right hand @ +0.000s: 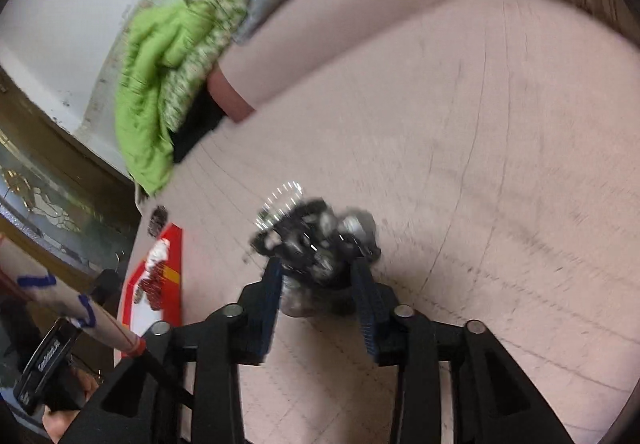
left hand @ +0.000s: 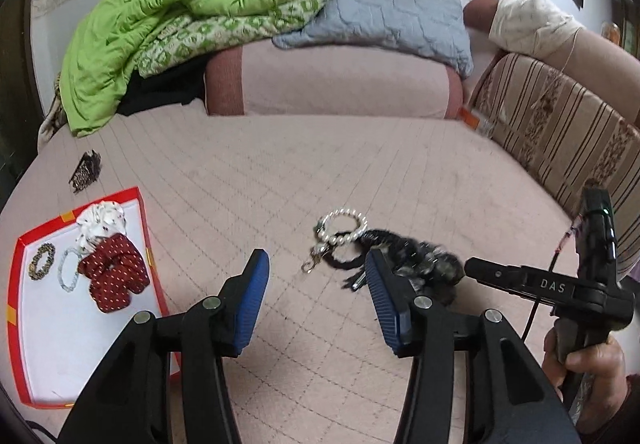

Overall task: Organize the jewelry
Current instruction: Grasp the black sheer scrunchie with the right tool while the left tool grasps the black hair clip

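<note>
Blur smears the right wrist view, yet the right claw [right hand: 316, 276] is clenched on a black-and-silver fabric scrunchie [right hand: 320, 248] above the pink quilted bed [left hand: 320, 164]. Left claw [left hand: 316, 276] is spread wide, gripping nothing. Just beyond lies a pearl bead ring [left hand: 344, 224]; far left sits the red-rimmed white tray [left hand: 140, 212].

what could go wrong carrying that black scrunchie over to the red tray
The pearl ring looks tangled with the black scrunchie held by the right hand-held gripper, so it may drag along or drop off. The red tray is already crowded at its far end with the red scrunchie.
</note>
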Tool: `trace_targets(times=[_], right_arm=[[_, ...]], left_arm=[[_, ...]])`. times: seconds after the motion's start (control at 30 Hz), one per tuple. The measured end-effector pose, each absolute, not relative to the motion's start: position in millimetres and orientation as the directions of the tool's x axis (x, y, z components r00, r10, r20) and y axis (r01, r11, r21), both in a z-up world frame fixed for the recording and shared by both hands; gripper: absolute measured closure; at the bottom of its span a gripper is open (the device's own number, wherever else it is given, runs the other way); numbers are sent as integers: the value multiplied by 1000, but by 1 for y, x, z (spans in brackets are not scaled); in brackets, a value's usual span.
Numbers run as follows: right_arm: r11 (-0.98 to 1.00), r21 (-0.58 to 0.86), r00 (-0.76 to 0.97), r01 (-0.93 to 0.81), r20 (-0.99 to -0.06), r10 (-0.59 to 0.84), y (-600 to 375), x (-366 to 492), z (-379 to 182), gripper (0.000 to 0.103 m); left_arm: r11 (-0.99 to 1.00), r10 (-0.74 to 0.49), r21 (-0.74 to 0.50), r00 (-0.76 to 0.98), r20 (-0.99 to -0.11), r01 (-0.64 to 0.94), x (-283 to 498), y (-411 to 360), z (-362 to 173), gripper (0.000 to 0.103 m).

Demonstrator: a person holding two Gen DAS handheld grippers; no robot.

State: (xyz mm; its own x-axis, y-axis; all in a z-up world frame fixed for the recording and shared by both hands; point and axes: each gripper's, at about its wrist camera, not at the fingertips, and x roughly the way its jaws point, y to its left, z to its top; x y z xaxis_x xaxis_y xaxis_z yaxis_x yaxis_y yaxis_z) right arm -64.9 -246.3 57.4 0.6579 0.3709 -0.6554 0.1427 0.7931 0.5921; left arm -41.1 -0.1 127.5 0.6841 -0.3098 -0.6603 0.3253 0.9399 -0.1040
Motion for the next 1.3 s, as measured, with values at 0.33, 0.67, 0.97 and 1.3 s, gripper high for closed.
trace_targets(times=[0.33, 0.67, 0.97, 1.3], right_arm=[[832, 539, 565, 132, -731, 384, -213, -16, 27, 84], [864, 493, 835, 107, -516, 191, -253, -69, 93, 92], [802, 587, 871, 108, -445, 209, -272, -77, 95, 92], [785, 615, 864, 74, -433, 258, -268, -71, 93, 92]], left_arm=[[912, -377, -162, 614, -693, 377, -22, -3, 81, 54], [889, -404, -160, 571, -715, 429, -16, -17, 67, 54], [815, -447, -150, 445, -776, 559, 4, -63, 44, 70], [831, -365, -73, 440, -820, 551, 32, -86, 17, 73]])
